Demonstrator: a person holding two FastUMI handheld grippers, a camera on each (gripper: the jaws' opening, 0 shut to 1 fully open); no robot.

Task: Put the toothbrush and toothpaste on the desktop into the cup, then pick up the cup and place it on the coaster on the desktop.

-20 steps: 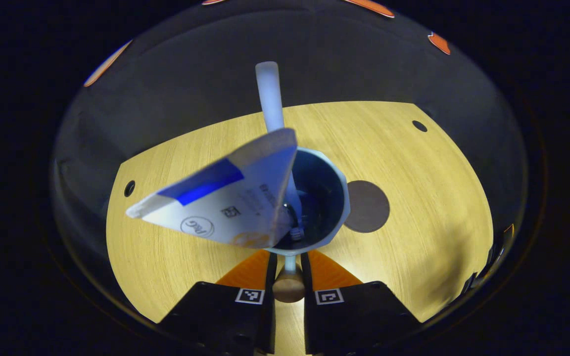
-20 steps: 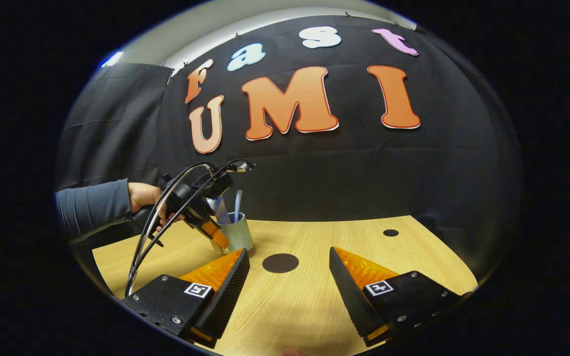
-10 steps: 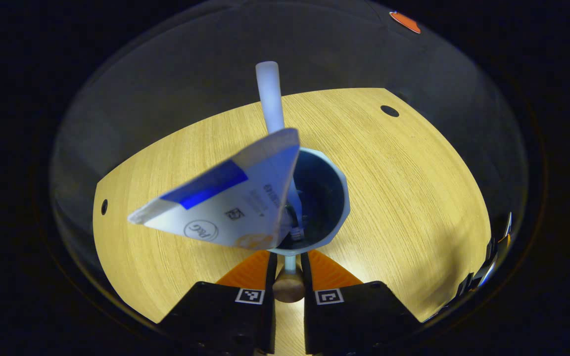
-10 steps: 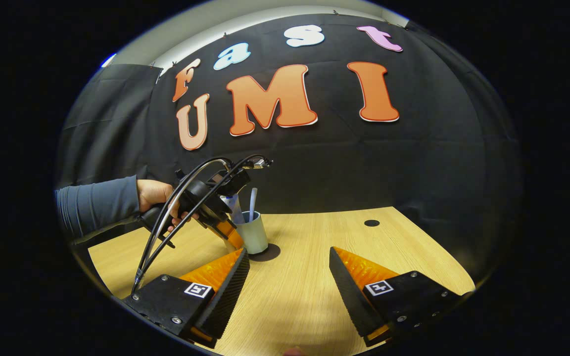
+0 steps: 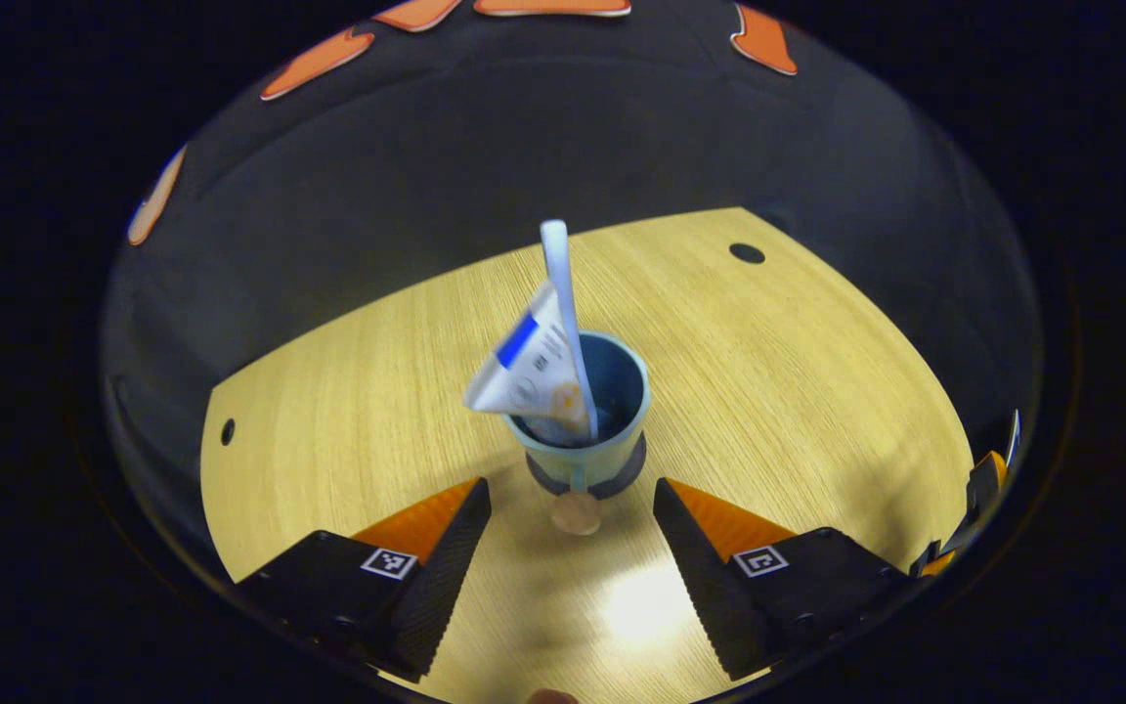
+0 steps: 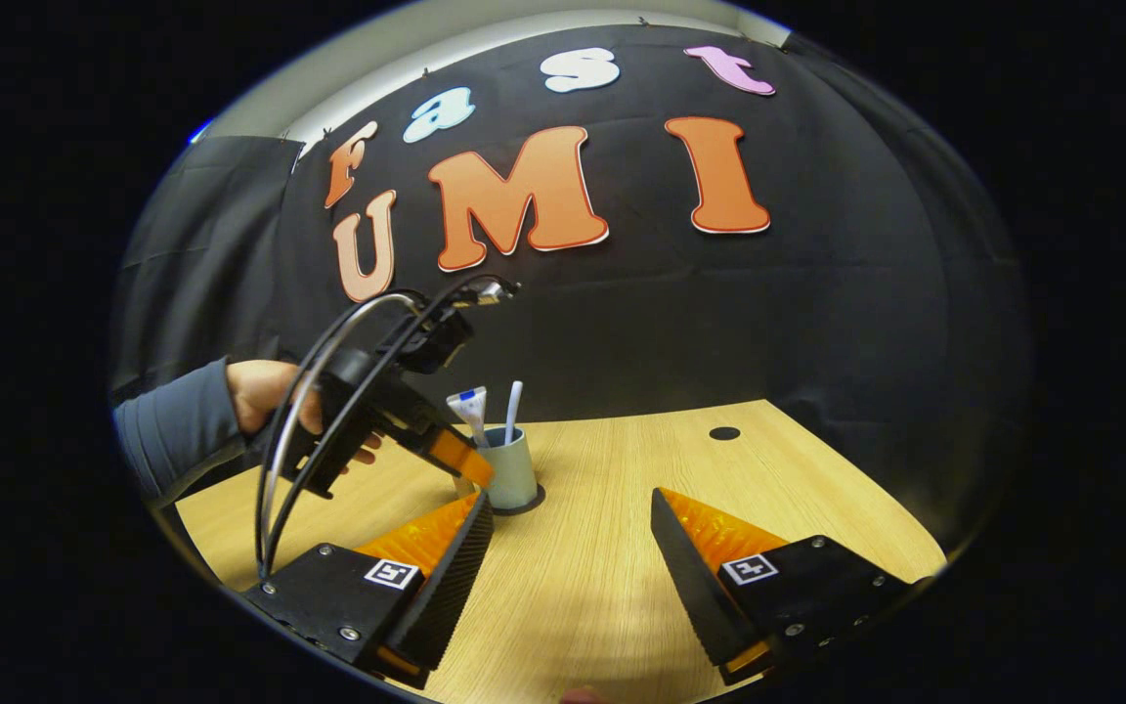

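Cup (image 5: 583,430) was seen on coaster (image 5: 631,467), w/ toothbrush (image 5: 563,303) & toothpaste (image 5: 529,367) leaned inside at 11 o'clock. Left gripper (image 5: 571,523) was released, fingers spread clear of handle at 6 o'clock. Right gripper (image 6: 571,548) was held open, idle, nothing gripped. Task judged done.

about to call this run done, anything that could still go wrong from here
1. The cup sits on the coaster with its handle toward the open left gripper; a careless pull-back could clip it.
2. The toothpaste and toothbrush lean high over the rim, so a knock may tip the cup.
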